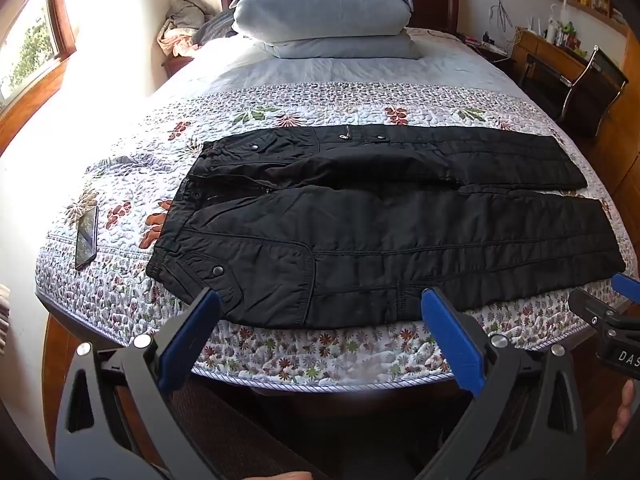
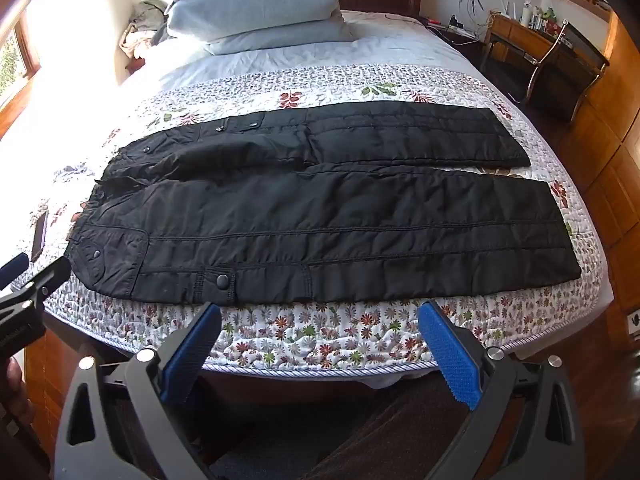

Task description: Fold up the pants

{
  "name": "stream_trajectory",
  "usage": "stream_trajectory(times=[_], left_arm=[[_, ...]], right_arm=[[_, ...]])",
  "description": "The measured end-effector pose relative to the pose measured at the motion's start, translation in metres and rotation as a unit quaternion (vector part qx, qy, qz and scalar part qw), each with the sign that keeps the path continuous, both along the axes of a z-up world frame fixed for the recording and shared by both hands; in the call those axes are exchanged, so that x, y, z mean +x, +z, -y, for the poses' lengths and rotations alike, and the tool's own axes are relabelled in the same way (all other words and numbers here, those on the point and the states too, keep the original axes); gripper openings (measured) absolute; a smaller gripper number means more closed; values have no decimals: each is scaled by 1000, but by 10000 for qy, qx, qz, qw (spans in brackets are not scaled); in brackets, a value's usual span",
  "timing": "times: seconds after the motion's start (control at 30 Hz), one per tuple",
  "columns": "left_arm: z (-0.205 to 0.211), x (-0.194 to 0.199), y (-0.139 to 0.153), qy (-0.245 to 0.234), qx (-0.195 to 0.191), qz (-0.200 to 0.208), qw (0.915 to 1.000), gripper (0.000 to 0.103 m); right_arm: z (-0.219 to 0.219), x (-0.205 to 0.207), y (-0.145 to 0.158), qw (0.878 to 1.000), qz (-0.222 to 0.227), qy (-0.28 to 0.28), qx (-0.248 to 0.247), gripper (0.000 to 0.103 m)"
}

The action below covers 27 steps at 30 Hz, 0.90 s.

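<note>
Below the near edge of the bed [image 1: 320, 376], I hold the left gripper [image 1: 320, 312] with its blue pads [image 1: 448, 344] spread wide and nothing between them; the right gripper [image 2: 318, 316] hangs beside it, its jaws equally wide apart and empty. Both point down toward the black pants [image 2: 320, 220], which lie flat and unfolded across the floral quilt [image 2: 320, 336] close to the near edge, waistband toward the left edge, leg ends toward the right edge, neither gripper touching them. A phone [image 1: 86, 240] rests near the left edge. Stacked pillows [image 1: 324, 12] sit at the far edge by the headboard.
</note>
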<state>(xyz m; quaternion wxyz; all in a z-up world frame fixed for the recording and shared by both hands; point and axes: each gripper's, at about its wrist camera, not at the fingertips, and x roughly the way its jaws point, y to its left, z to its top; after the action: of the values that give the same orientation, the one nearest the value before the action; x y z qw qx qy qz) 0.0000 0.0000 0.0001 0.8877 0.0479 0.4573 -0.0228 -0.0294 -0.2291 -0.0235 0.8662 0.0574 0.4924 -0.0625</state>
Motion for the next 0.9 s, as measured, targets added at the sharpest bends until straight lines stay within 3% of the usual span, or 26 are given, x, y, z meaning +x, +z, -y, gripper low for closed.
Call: stream_trajectory(times=[0.9], left_arm=[[1,-6,6,7,42,78,10000,100]], right_arm=[[3,-1,-1,10000,-18,-17,24,100]])
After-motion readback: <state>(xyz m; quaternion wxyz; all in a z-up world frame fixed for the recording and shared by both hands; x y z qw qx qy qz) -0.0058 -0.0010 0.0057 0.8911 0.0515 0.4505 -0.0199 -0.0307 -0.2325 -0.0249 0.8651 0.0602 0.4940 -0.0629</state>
